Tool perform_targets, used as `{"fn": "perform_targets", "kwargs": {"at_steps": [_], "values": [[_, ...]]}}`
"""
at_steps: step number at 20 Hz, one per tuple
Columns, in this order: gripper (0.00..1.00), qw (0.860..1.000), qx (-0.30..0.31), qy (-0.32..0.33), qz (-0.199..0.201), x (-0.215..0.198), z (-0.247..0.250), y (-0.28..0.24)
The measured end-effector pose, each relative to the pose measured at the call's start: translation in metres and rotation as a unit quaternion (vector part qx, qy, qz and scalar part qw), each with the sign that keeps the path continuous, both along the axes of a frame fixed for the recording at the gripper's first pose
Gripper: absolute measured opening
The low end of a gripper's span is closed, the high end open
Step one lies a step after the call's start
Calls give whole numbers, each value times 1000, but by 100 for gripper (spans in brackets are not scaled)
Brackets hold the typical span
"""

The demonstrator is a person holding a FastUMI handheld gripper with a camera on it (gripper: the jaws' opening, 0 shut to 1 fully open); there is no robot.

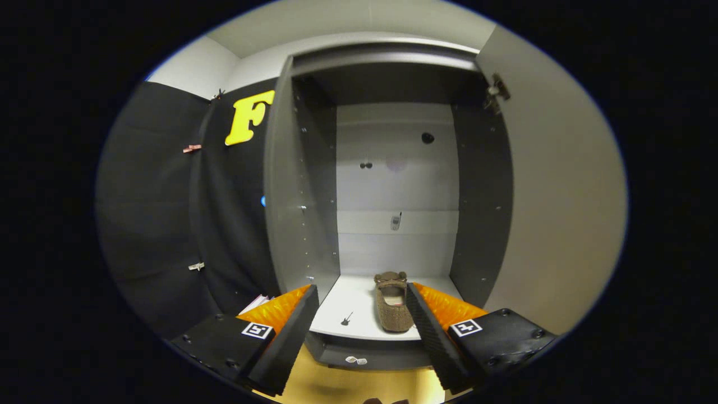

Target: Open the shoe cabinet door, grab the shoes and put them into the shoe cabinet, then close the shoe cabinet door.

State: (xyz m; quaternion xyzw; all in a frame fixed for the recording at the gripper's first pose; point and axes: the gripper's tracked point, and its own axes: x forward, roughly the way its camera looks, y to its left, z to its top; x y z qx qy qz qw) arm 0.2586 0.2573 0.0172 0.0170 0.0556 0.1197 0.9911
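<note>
One shoe (392, 303) sits near the cabinet (359, 314) floor's front edge; gripper (362, 300) open, empty. Closing the door (555, 213) might catch its heel.

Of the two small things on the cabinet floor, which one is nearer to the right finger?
The brown shoe: it lies beside the open gripper's right finger, while the tiny dark object sits nearer the left.

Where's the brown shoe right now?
The brown shoe lies on the open shoe cabinet's floor, just ahead of the open gripper, close beside its right finger.
</note>
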Motion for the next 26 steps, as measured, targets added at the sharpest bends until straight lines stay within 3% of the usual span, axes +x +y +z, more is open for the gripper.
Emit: {"fn": "perform_targets", "kwargs": {"at_steps": [8, 15, 21, 26], "values": [[97, 998, 32, -57, -20, -113, 59, -53], [97, 995, 4, -82, -51, -196, 78, -129], [97, 992, 17, -69, -103, -233, 61, -208], [98, 983, -5, -56, -175, -230, 45, -290]]}}
